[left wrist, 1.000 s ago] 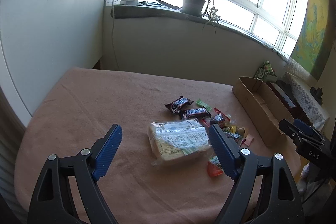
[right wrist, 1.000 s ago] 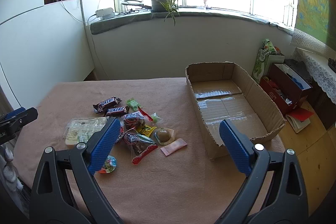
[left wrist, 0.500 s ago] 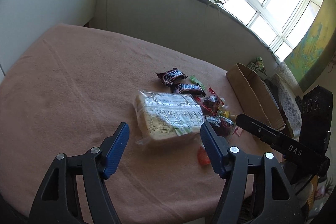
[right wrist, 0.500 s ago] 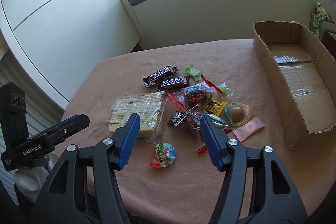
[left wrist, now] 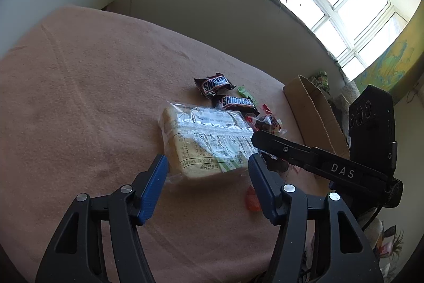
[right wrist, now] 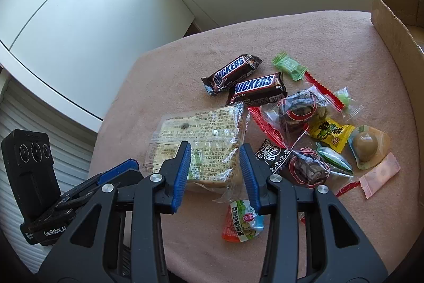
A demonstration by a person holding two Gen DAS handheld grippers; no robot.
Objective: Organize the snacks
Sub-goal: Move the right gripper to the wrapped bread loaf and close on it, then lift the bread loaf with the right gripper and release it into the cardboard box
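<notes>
The clear-wrapped bread pack (right wrist: 201,147) lies flat on the pink-clothed surface (left wrist: 79,86), at the edge of the snack pile beside 2 Snickers bars (right wrist: 255,88). Both grippers come at it: the left gripper (left wrist: 208,178) and the right gripper (right wrist: 214,169) have jaws partly apart, just been closing, and not yet pressing the wrapper. The cardboard box (right wrist: 392,17) waits well apart, likely the destination.

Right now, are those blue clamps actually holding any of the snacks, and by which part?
Nothing is held yet. Both the left gripper and right gripper have just been closing around the wrapped bread pack, but their pads show no contact with it.
</notes>
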